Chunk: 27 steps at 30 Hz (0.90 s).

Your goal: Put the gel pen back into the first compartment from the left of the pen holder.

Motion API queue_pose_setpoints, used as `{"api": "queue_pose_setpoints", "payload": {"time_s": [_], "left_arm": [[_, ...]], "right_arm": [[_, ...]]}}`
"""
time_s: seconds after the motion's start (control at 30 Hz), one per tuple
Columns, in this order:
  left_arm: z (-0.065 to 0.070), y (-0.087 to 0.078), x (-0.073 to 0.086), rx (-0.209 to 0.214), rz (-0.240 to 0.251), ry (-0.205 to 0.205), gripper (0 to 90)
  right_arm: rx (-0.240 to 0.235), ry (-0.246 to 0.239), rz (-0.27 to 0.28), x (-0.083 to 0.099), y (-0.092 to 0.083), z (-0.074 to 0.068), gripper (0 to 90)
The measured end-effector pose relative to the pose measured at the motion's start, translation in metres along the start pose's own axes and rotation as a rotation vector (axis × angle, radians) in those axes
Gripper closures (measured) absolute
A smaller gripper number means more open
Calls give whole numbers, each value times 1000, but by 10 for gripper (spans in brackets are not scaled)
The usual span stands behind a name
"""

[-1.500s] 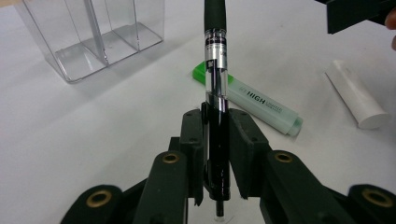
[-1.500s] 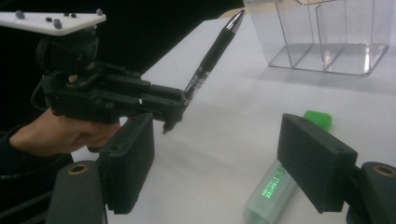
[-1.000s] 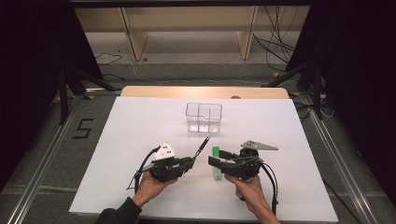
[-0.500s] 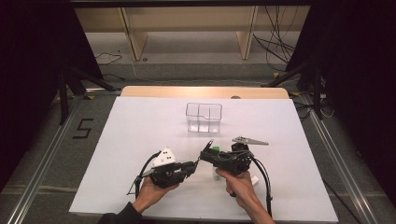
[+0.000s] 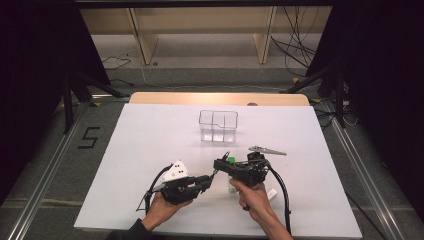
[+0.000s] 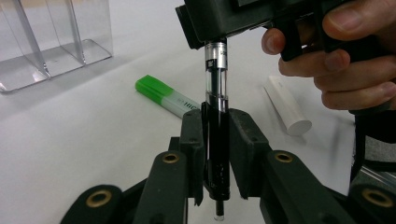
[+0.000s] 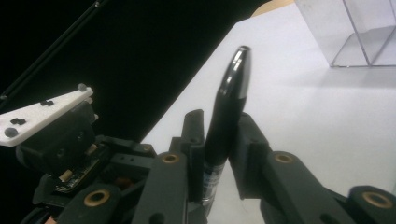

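1. Left gripper view: left gripper (image 6: 215, 154) is clamped tight on the barrel of a black pen (image 6: 216, 140), held steady as an anchor.
2. Same view: right gripper (image 6: 219, 28) sits over the pen's far end, by the silver band, so this looks like pulling the cap off or pushing it on. Can't tell which.
3. Right gripper view: its jaws have just been closing, with the pen's capped end between them. The pads look to be touching it, but a firm grip isn't clear yet.
4. High view: both grippers meet mid-table, near the front edge, pen bridging them above the white table (image 5: 150, 145).
5. Green marker (image 6: 166, 95) and a white cap (image 6: 287, 105) lie loose on the table just beside the right hand (image 5: 252, 197).
6. Clear divided box (image 5: 218, 126) stands farther back, well apart, likely where the pens go.
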<state>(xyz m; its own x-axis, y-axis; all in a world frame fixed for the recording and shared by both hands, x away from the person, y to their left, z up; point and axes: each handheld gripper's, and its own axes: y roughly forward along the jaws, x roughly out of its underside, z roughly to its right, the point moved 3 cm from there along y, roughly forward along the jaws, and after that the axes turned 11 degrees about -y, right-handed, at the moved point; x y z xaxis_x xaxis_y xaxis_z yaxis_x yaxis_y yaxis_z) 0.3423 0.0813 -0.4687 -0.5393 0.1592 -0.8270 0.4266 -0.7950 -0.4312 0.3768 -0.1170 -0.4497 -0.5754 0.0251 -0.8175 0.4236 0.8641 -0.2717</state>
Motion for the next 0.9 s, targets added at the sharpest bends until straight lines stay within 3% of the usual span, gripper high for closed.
{"api": "queue_pose_setpoints", "payload": {"time_s": [0.23,0.33,0.57,0.67,0.8,0.9], "left_arm": [[0,-1,0,34,6,-3,730],[0,0,0,18,-25,16,452],[-4,-7,-1,23,-28,16,272],[-11,-13,-1,1,-16,-3,253],[-20,-20,0,-63,-23,8,220],[-28,-25,1,-96,-23,-12,189]], "right_arm": [[-37,-13,7,-1,-2,-4,798],[-46,-33,12,-4,-3,-7,800],[8,-110,21,-11,-10,-8,799],[26,-124,29,-14,-13,-6,800],[54,-151,46,-24,-17,-4,799],[74,-162,61,-32,-17,-1,799]]}}
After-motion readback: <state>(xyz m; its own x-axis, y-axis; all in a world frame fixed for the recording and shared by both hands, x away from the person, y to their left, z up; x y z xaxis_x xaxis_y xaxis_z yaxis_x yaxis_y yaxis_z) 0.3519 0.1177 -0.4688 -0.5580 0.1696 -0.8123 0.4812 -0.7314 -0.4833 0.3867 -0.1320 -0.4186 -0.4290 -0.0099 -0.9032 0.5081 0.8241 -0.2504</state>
